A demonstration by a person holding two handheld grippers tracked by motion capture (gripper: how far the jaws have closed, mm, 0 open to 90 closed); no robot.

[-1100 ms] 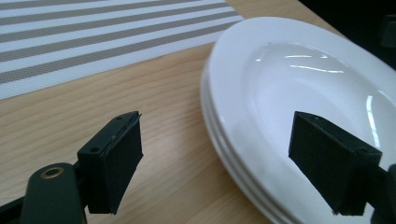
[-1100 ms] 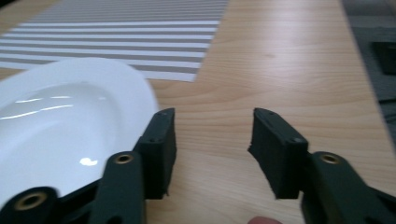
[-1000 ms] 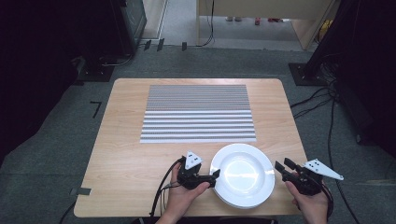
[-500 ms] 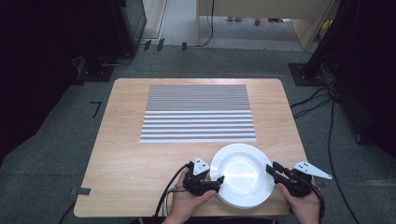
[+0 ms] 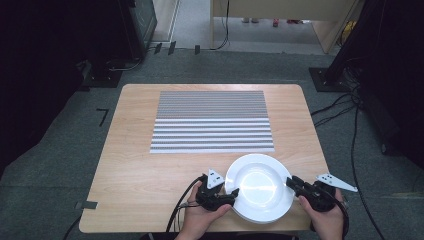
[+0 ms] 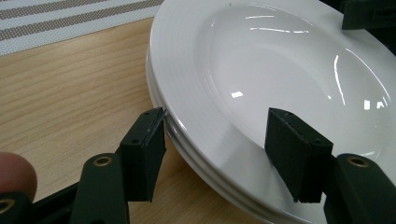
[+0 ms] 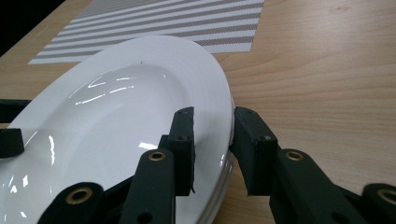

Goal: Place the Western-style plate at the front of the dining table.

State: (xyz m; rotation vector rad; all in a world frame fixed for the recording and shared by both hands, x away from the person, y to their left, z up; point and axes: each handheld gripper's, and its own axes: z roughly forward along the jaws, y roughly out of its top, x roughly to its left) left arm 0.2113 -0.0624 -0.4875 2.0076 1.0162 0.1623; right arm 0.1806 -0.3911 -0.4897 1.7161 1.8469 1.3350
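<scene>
White plates (image 5: 259,186); grey-white striped mat (image 5: 212,121); light wood table (image 5: 135,165); black grippers.

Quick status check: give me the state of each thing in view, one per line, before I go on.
Top plate: empty, lying on the stack, rim between both grippers' jaws.
Plate stack: flat on the table, near its front edge.
Striped mat: flat, bare, apart from the plates.
Left gripper: jaws have just been closing, astride the rim, gap showing.
Right gripper: jaws have just been closing, one above and one below the rim, near contact.
Table: level.
</scene>
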